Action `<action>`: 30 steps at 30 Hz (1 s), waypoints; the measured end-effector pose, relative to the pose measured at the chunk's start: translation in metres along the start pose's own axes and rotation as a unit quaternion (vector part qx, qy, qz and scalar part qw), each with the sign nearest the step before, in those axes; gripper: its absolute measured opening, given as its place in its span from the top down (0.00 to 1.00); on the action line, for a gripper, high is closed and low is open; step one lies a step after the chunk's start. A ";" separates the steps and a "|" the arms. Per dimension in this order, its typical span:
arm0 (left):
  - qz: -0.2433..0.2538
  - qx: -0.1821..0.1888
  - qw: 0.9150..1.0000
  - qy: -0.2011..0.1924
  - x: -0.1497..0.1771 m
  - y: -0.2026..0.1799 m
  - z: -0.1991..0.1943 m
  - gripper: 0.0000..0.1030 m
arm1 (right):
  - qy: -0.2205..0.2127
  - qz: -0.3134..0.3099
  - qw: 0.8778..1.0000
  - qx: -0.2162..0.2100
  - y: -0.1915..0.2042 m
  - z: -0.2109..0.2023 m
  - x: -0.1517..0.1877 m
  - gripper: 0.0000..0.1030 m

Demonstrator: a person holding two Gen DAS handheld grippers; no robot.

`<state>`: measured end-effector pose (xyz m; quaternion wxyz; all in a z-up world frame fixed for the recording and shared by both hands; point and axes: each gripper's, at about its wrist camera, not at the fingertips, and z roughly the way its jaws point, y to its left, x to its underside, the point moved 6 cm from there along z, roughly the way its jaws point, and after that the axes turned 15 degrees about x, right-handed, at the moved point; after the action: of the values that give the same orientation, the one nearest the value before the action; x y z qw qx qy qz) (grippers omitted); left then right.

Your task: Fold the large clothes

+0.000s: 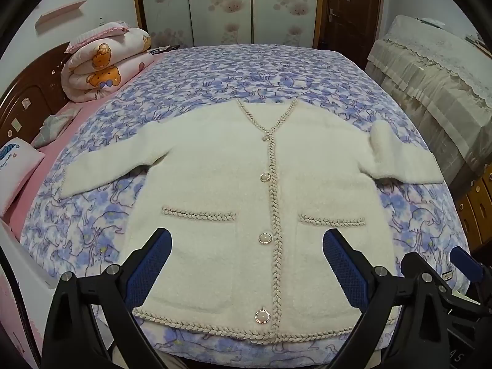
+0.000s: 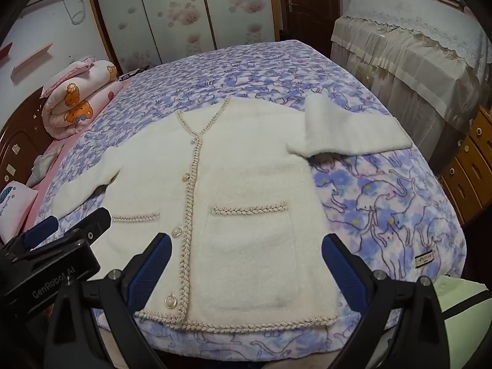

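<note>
A cream fuzzy cardigan (image 1: 246, 184) with braided trim and pearl buttons lies flat, front up, on the bed; it also fills the middle of the right wrist view as the cardigan (image 2: 233, 190). Its left sleeve stretches out sideways, while the right sleeve (image 2: 350, 129) is bent and doubled over on itself. My left gripper (image 1: 246, 264) hovers open above the hem area with nothing between its blue pads. My right gripper (image 2: 246, 267) is open too, above the right pocket, holding nothing. Each gripper shows at the edge of the other's view.
The bed carries a blue-and-lilac floral blanket (image 1: 246, 70). A rolled pink quilt (image 1: 104, 67) sits at the headboard on the left. A lace-covered cabinet (image 2: 415, 61) and wooden drawers (image 2: 467, 166) stand to the right. A wardrobe and door are behind.
</note>
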<state>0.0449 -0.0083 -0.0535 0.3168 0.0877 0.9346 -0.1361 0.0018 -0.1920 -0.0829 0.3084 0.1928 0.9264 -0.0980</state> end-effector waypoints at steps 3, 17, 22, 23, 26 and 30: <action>0.001 -0.002 1.000 -0.001 0.000 0.000 0.000 0.05 | 0.000 0.000 1.000 0.000 0.001 0.001 0.001 0.04; -0.001 -0.001 1.000 0.006 0.005 0.006 0.004 0.05 | 0.002 -0.001 1.000 0.001 -0.001 0.007 0.002 0.04; -0.003 0.003 1.000 0.008 0.007 0.006 0.004 0.05 | 0.002 -0.003 1.000 0.003 -0.002 0.007 0.003 0.04; -0.003 0.003 1.000 0.008 0.007 0.007 0.004 0.05 | 0.002 -0.003 1.000 0.004 -0.002 0.006 0.003 0.04; -0.003 0.003 1.000 0.008 0.007 0.006 0.004 0.05 | 0.001 -0.003 1.000 0.004 -0.002 0.006 0.003 0.04; -0.003 0.002 1.000 0.009 0.007 0.005 0.005 0.05 | 0.002 -0.003 1.000 0.003 0.000 -0.001 -0.002 0.04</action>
<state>0.0432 -0.0040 -0.0625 0.3079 0.0867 0.9373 -0.1386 0.0028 -0.1919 -0.0816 0.3055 0.1916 0.9272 -0.1016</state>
